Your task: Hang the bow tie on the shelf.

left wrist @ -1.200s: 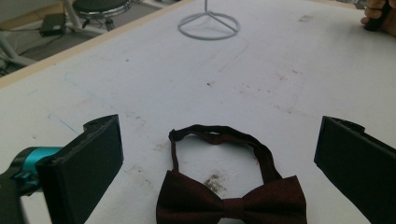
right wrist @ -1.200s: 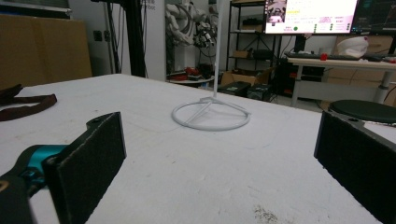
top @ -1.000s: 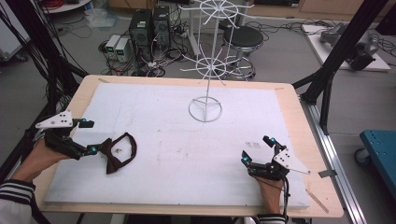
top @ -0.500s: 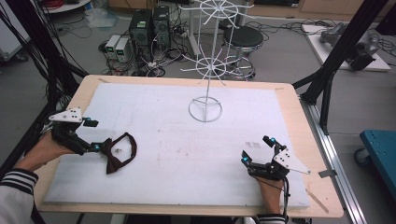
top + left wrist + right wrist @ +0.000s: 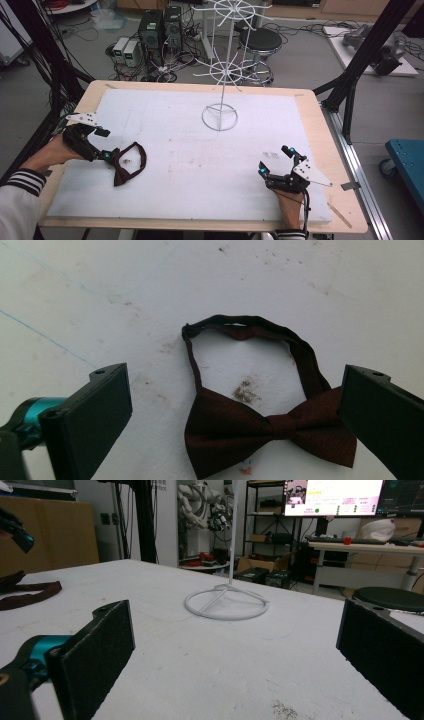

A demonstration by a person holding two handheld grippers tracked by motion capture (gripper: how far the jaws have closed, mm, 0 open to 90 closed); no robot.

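Bow tie (image 5: 270, 432), dark maroon with its neck strap looped out behind it, lies flat on the white foam mat (image 5: 190, 150) near the table's left edge. Left gripper (image 5: 107, 145) hovers right at it with its jaws spread wide, one on each side of the bow, holding nothing. Right gripper (image 5: 275, 160) rests low on the mat near the front right corner, well apart from the tie, jaws likewise wide and empty. White wire stand (image 5: 220, 117) rises from its ring base toward the far middle.
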